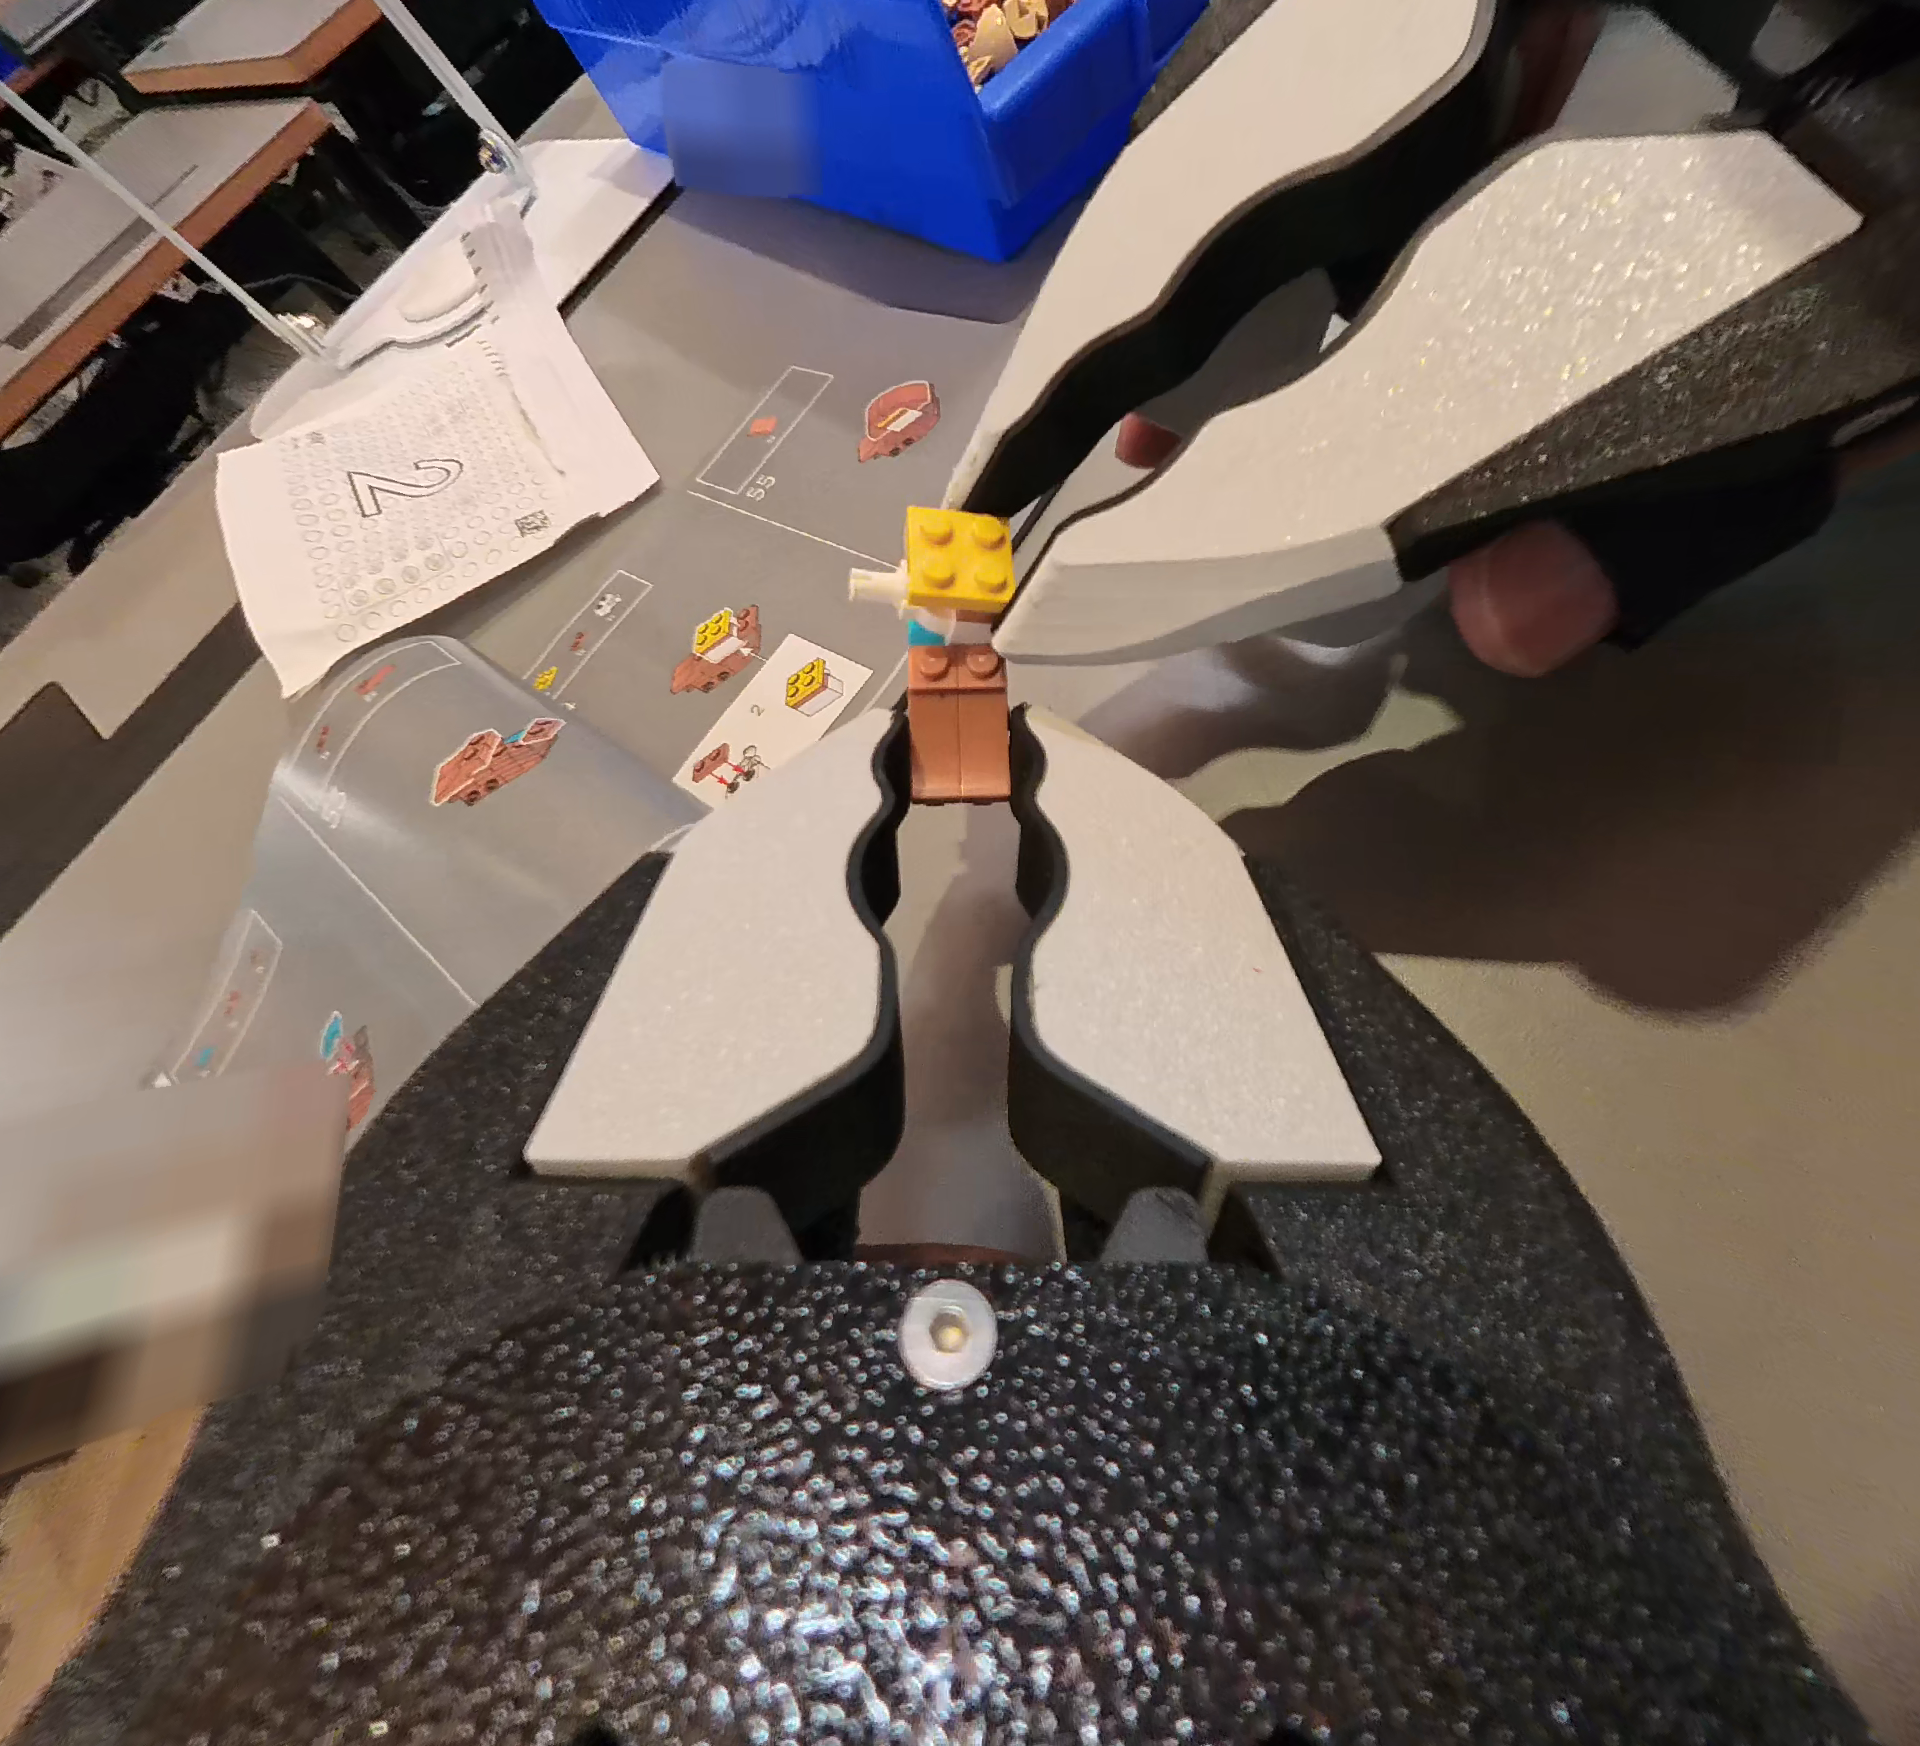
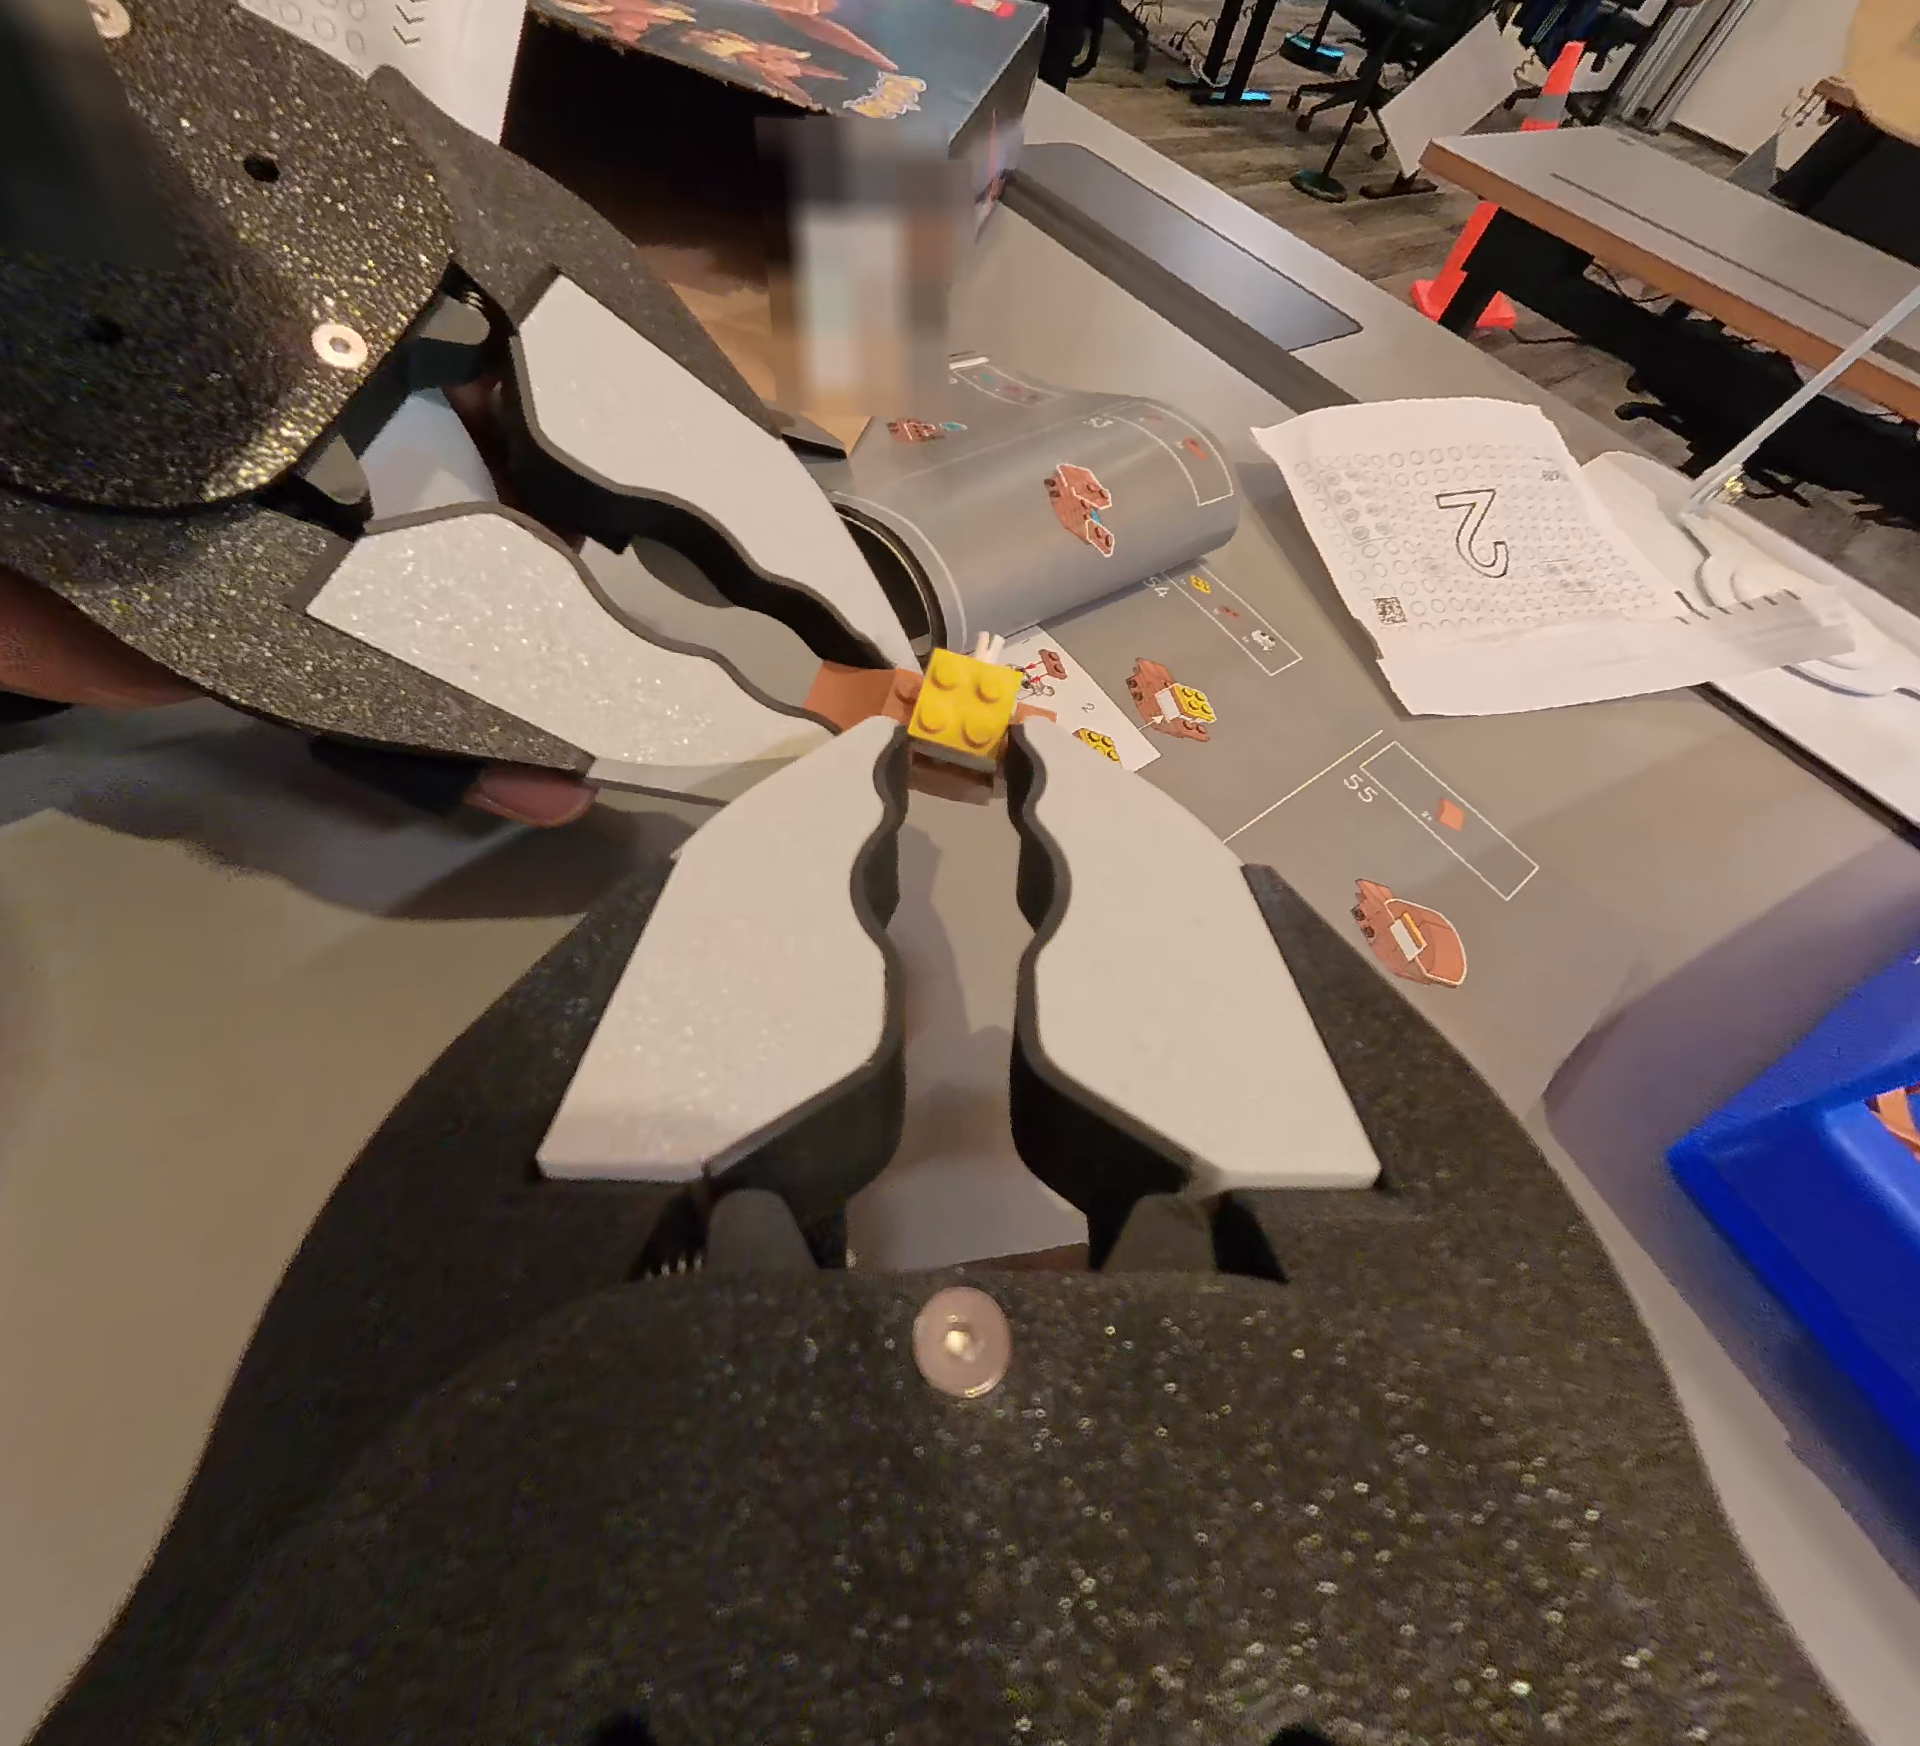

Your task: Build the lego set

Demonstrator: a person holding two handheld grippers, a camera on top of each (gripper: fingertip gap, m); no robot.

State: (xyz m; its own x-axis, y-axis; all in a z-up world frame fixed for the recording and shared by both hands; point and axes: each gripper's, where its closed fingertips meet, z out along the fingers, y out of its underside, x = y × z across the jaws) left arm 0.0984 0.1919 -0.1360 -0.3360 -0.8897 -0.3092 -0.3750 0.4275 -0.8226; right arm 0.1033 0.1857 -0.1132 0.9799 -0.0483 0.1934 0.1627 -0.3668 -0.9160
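Above the bench (image 1: 1558, 1125), my left tool (image 1: 961, 730) clamps the brown brick stack (image 1: 961, 740) steady while my right tool (image 2: 956, 740) apparently pinches its yellow brick (image 2: 961, 704).

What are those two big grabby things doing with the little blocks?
A person holds two grippers over a grey table. The left gripper pinches the brown brick piece. The right gripper pinches the yellow brick at its top end. Both hold one small build above the open instruction booklet. A blue bin of brown and tan pieces sits nearby.
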